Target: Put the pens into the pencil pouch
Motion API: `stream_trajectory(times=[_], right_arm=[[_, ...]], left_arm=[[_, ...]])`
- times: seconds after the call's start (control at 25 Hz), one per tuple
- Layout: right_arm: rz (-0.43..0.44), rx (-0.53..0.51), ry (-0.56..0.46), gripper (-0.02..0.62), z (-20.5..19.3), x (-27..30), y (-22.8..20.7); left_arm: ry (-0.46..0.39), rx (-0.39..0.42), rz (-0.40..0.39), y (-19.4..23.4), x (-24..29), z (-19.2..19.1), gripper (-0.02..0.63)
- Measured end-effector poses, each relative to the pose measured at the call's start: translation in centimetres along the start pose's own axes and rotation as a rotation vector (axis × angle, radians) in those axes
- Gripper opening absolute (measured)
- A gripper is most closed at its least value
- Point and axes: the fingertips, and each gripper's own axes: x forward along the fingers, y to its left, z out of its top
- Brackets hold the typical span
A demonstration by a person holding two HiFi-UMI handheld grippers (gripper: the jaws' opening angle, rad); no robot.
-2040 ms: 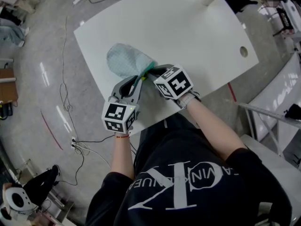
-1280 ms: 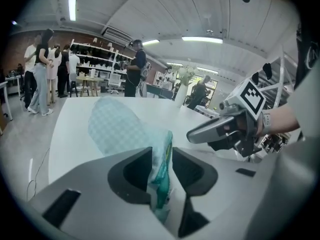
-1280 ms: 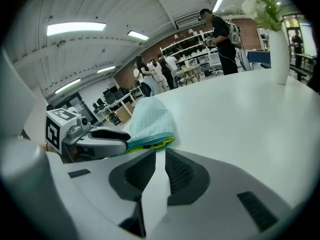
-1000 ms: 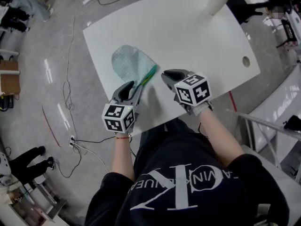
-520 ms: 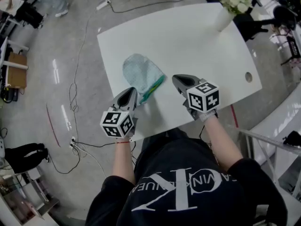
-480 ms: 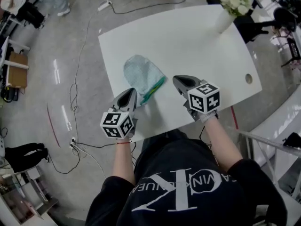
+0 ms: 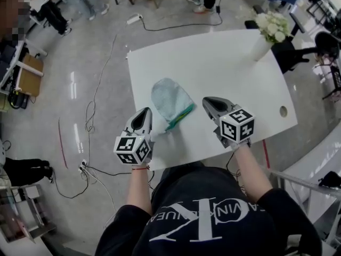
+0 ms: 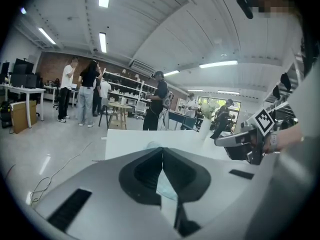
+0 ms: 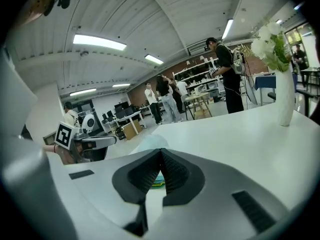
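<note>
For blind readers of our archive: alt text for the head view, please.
Seen from above, a person holds the left gripper and right gripper, jaws shut and empty, at a white table, either side of a pale green pouch lying on it. A vase of white flowers stands at the far right corner.

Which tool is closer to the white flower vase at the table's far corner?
Right. The right tool is on the vase's side of the pencil pouch. The left tool is beyond the pouch, farther from the vase.
</note>
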Motion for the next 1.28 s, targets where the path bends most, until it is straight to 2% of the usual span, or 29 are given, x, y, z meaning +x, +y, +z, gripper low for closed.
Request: stream_trajectory(times=[0.64, 0.96, 1.28], right_arm=[[0.01, -0.08, -0.138, 0.009, 5.4, -0.8, 1.1], [0.015, -0.1, -0.185, 0.009, 7.1, -1.5, 1.2], [0.029, -0.14, -0.225, 0.009, 8.8, -1.8, 2.2]], left_arm=[[-0.166, 0.044, 0.121, 2.6, -2.7, 5.8, 0.005], [-0.228, 0.067, 0.152, 3.1, -3.8, 7.9, 0.005], [-0.279, 0.058, 0.192, 4.1, -5.3, 9.6, 0.005]])
